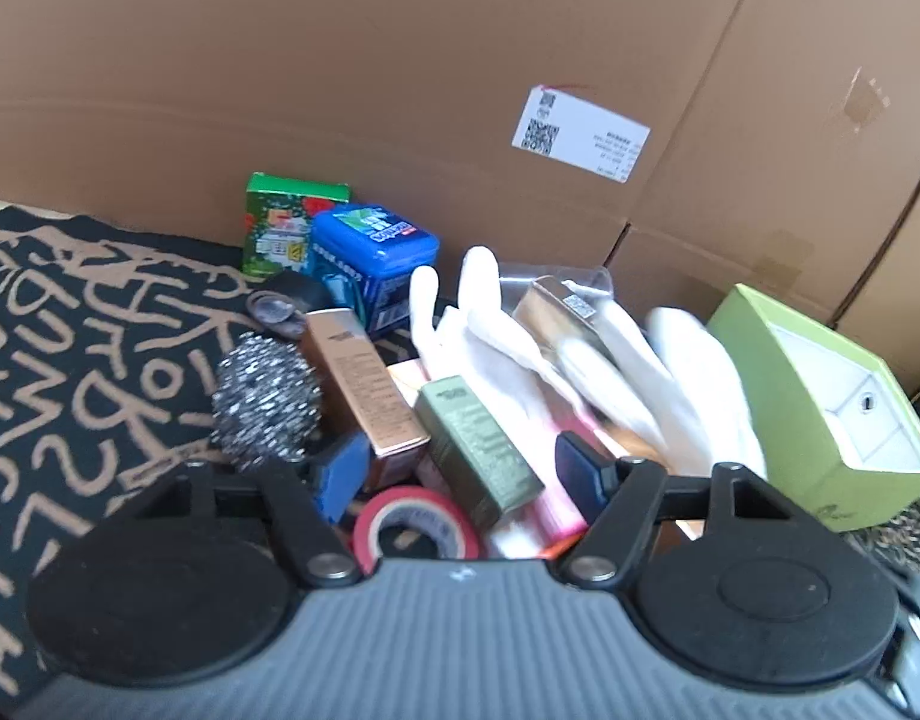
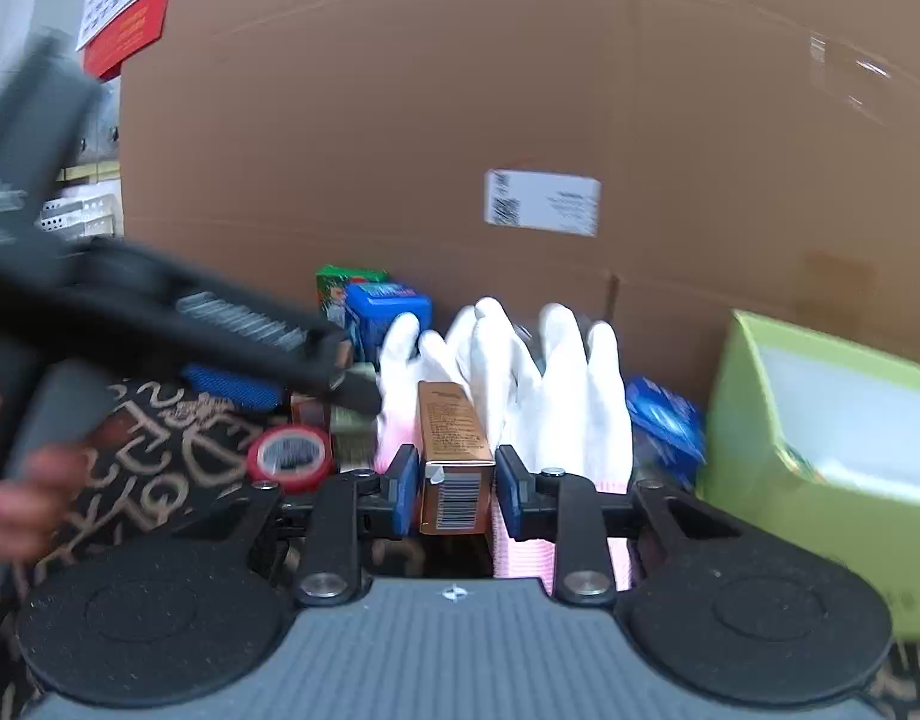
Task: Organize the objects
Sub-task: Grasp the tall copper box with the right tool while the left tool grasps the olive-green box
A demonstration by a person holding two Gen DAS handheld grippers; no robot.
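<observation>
Cardboard boxes (image 2: 399, 120) close the far side of the scene, and a dark cloth (image 2: 159, 450) with pale lettering covers the surface on which the clutter lies.

In the middle of the right wrist view a copper box (image 2: 456, 438) is lying lengthwise on white gloves (image 2: 556, 384), with its barcode end nearest. The right gripper (image 2: 456, 495) is closed around this near end; both blue pads seem to be laid flat against its long sides, so it is judged to be gripped. The hold is taken at one end only, so the far end may sag when the box is raised. A straight lift is advised, kept slow until the gloves are seen to stay behind, because loose fabric can be dragged up.

To the right, past the gloves and a blue packet (image 2: 664, 420), a green box (image 2: 736, 420) stands open and tilted, and it is probably where things are to be put. Its near wall should be cleared before the copper box is lowered inside.

To the left, a red tape (image 2: 290, 453) lies beside an olive box (image 1: 478, 444). The left gripper (image 1: 460, 474) is held open over them, its pads well apart, with the olive box between them but not pressed. That box is crowded by its neighbours, so the pads should be centred on its long sides before anything is squeezed. Both tools work close together, so one lift at a time is safer.
</observation>
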